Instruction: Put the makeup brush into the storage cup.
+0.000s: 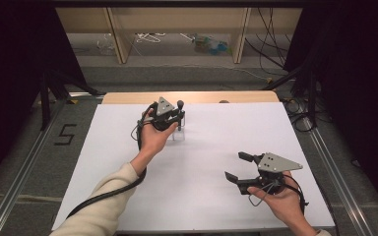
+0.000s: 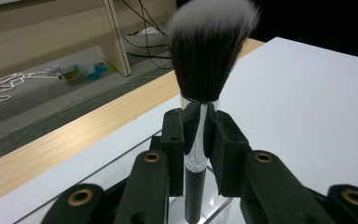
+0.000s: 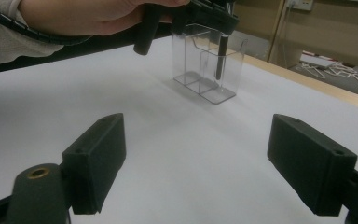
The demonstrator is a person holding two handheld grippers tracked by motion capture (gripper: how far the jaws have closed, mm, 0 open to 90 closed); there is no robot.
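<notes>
Black-handled brush [image 2: 200,116] being clamped upright by left gripper [image 2: 199,135] fingers, keeping it vertical inside clear holder [image 3: 209,70]; right gripper [image 3: 214,163] fingers spread wide, idling on counter [image 1: 202,162].

One makeup brush [image 2: 210,51], one clear holder [image 3: 208,63], two grippers [image 1: 170,117] [image 1: 243,169], one table [image 1: 216,162].

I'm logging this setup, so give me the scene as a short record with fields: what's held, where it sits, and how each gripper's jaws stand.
held thing: black-handled makeup brush with white-tipped bristles, upright
place: handle inside clear plastic organizer box
left gripper: jaws shut on the brush handle
right gripper: jaws open, nothing between them
surface: white table top
</notes>
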